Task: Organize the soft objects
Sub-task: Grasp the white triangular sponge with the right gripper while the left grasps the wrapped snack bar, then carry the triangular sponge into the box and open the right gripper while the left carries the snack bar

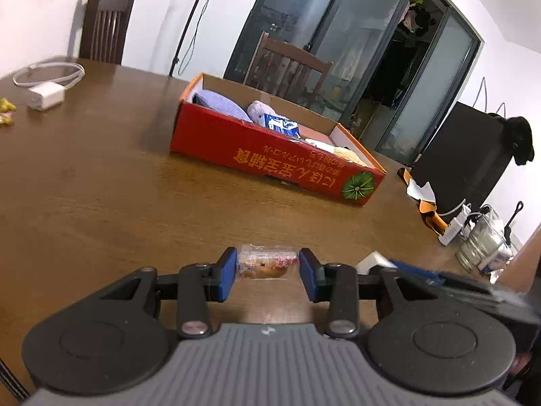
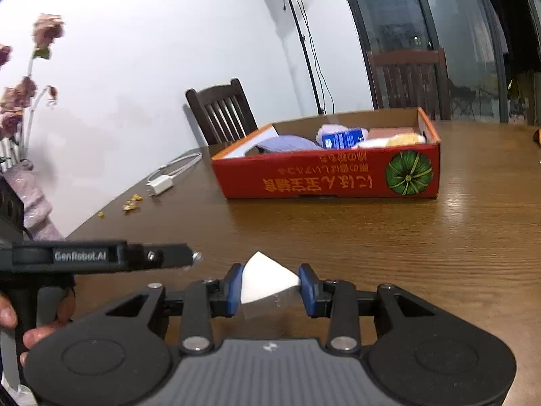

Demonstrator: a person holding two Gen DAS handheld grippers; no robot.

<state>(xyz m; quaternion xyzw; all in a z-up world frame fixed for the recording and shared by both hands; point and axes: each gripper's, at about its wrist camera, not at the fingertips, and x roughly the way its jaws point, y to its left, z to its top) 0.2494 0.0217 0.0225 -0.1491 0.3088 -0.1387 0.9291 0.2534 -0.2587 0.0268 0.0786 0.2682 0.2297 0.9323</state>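
My left gripper (image 1: 267, 269) is shut on a clear-wrapped bread snack (image 1: 267, 265), held just above the wooden table (image 1: 101, 186). My right gripper (image 2: 270, 284) is shut on a white sponge block (image 2: 265, 279), low over the table (image 2: 422, 253). The white sponge (image 1: 373, 260) and the right gripper's blue finger show at the right in the left wrist view. A red cardboard box (image 1: 270, 159) lies ahead, holding a lavender cloth (image 1: 223, 105), a pale plush (image 1: 260, 110), a blue packet (image 1: 282, 125) and pale items. The box (image 2: 328, 176) also shows in the right wrist view.
A white charger with cable (image 1: 47, 96) and yellow scraps (image 1: 6, 111) lie at the far left. Chairs (image 1: 104, 23) stand behind the table. A black case (image 1: 466, 159), power strip and jars (image 1: 483, 237) sit right. The left gripper's body (image 2: 98, 257) and flowers (image 2: 20, 94) show left.
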